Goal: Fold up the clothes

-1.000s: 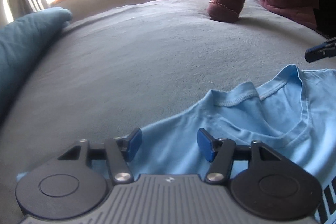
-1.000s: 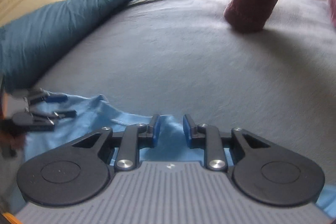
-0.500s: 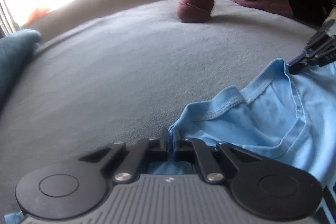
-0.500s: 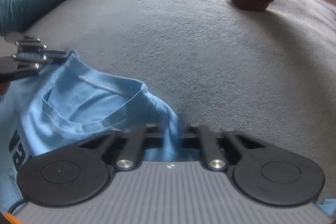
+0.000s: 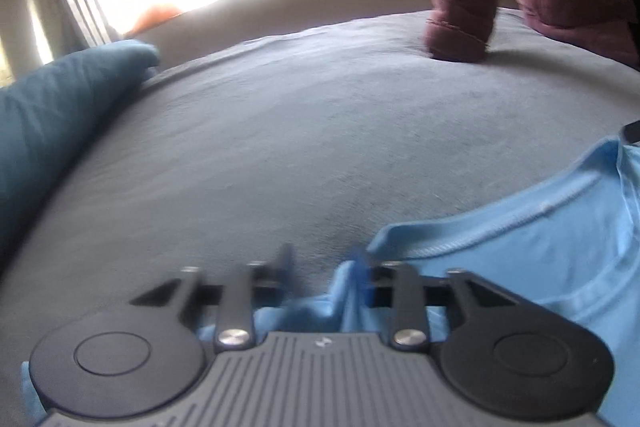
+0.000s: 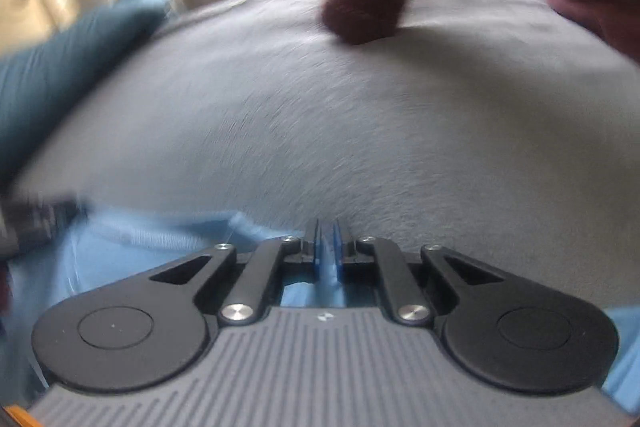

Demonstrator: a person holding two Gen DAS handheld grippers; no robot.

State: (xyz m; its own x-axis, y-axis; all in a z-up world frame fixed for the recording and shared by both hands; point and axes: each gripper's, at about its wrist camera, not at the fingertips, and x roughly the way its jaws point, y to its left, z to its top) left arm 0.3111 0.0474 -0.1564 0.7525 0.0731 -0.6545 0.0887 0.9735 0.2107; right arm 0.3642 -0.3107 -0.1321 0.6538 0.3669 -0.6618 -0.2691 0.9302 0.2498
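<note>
No legible text, label, brand name, number or sign in either view. The only mark present is a small pale emblem on the grey ribbed body of each gripper, behind the fingers on the centre line: left gripper (image 5: 324, 261), right gripper (image 6: 328, 247). Each emblem is too small to read as lettering. The blue shirt (image 5: 540, 267) shows no print on the part ahead of and beside the fingers. The right wrist view is motion-blurred, so any fine marking there cannot be made out.
</note>
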